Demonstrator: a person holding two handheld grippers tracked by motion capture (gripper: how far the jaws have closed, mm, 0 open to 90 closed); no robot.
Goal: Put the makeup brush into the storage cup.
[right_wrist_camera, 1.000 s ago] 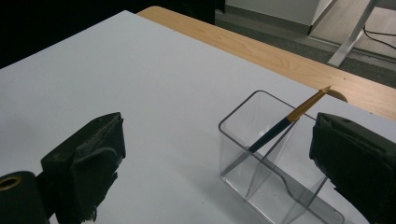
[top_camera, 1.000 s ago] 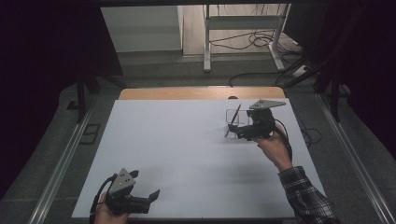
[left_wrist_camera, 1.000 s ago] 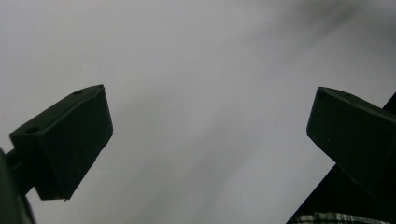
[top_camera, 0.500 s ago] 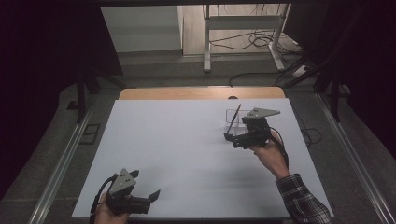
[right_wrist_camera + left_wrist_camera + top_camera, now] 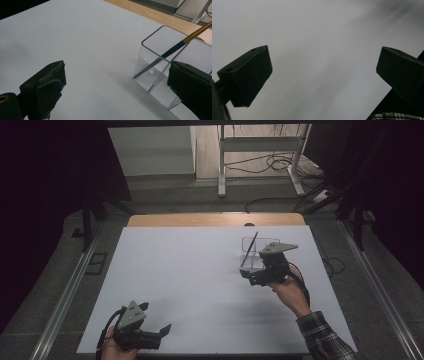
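Observation:
A clear plastic box [image 5: 264, 245] with inner dividers stands on the white sheet [image 5: 190, 270] at the right. A dark brush with a gold ferrule [image 5: 249, 249] leans inside it, tip down. My right gripper [image 5: 248, 277] hovers just in front of the box, open and holding nothing. In the right gripper view the box [image 5: 152, 62] and the brush [image 5: 175, 48] sit beside the right jaw, and the right gripper [image 5: 117, 87] has bare sheet between its jaws. My left gripper [image 5: 157, 320] rests open near the front left edge; the left gripper [image 5: 324, 75] frames bare sheet.
A wooden strip [image 5: 215, 219] borders the sheet's far edge. Beyond it are a metal stand [image 5: 260, 150] and cables on the floor. A plaid sleeve [image 5: 325, 340] enters at bottom right, and a plaid sleeve [image 5: 397, 116] also shows by the left gripper's right jaw.
My right gripper has drawn back from the box toward the near side of the table. The brush stays leaning in the box. The left gripper has not moved.

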